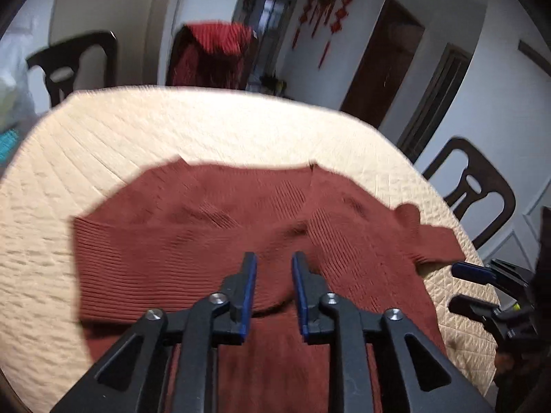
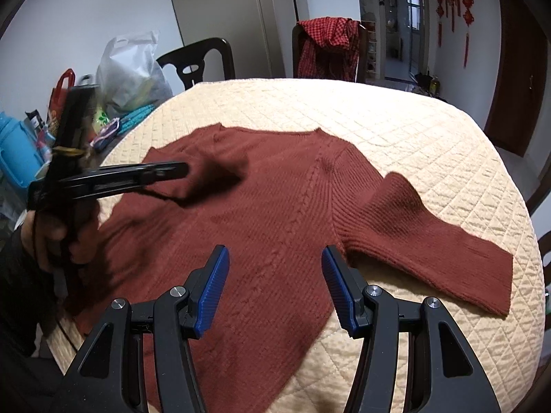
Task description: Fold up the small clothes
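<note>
A rust-red knit sweater (image 2: 275,199) lies on the cream quilted table cover (image 2: 396,127). Its left sleeve is folded across the body in the left wrist view (image 1: 179,261). Its right sleeve (image 2: 427,241) lies spread out to the right. My left gripper (image 1: 273,258) is open and empty, just above the folded sleeve; it shows from the side in the right wrist view (image 2: 179,170). My right gripper (image 2: 275,251) is open wide and empty, above the sweater's body near the right armpit; it shows at the right edge of the left wrist view (image 1: 461,285).
Dark chairs stand around the table (image 2: 203,58), (image 1: 478,189); one carries a red checked cloth (image 2: 327,44). A white plastic bag (image 2: 131,69), a blue container (image 2: 13,151) and small items crowd the table's left side.
</note>
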The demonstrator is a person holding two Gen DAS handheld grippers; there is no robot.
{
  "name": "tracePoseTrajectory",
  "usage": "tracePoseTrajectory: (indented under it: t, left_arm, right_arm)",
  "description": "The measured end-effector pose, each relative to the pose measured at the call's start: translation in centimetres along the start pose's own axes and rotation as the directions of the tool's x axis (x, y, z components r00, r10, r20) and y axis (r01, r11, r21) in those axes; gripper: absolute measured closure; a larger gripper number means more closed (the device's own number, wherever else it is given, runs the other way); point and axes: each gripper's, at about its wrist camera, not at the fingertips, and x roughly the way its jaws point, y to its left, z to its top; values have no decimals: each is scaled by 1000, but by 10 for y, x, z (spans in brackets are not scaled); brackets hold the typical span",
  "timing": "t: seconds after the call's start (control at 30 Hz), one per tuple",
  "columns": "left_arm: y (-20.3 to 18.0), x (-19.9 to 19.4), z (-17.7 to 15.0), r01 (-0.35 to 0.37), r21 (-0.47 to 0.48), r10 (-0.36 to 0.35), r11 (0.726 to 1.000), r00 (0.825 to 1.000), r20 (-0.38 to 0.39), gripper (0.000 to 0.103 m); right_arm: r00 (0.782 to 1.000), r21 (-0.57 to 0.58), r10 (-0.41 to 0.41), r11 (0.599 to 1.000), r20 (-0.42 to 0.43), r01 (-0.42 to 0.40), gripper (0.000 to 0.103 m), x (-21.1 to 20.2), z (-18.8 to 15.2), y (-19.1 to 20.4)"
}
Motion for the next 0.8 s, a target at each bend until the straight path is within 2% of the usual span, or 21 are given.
tracePoseTrajectory:
  t: [0.03, 0.1, 0.17, 0.23, 0.33, 0.5, 0.63, 0.73, 0.77, 0.8]
  left_arm:
    - [8, -10, 0, -22, -7, 22, 1000, 999, 24, 69]
    - [26, -30, 1, -71, -22, 72, 997, 995, 64, 68]
    - [46, -41, 0, -151, -36, 154, 988, 984, 85, 68]
    - [66, -44, -1, -215, -69, 220, 974, 973, 76, 68]
    - [87, -40, -6, -265, -108, 272, 958, 961, 49, 68]
    - [100, -21, -13, -279, -115, 281, 953, 960, 5, 68]
    - [102, -5, -11, -274, -96, 275, 957, 961, -6, 69]
    - [105, 6, -11, -260, -86, 259, 962, 966, -21, 77]
    - [105, 9, -11, -259, -82, 257, 963, 966, -30, 77]
    - [105, 13, -12, -259, -76, 257, 963, 966, -36, 77]
  right_arm:
    - [1000, 4, 15, 1000, 4, -15, 47, 1, 4, 3]
    - [999, 4, 44, 999, 8, -44, 47, 4, 11, 7]
    - [998, -3, 65, 998, 4, -65, 47, 12, 19, 13]
    - [996, -10, 87, 996, -18, -87, 50, 27, 29, 19]
    - [991, -1, 119, 993, -62, -119, 62, 53, 41, 24]
    - [979, 57, 139, 990, -149, -132, 64, 107, 60, 25]
    - [971, 83, 137, 989, -196, -123, 68, 135, 66, 25]
    - [974, 72, 126, 991, -190, -114, 85, 142, 68, 27]
    - [973, 77, 132, 990, -188, -120, 96, 141, 68, 27]
    - [975, 75, 130, 990, -181, -118, 97, 139, 69, 27]
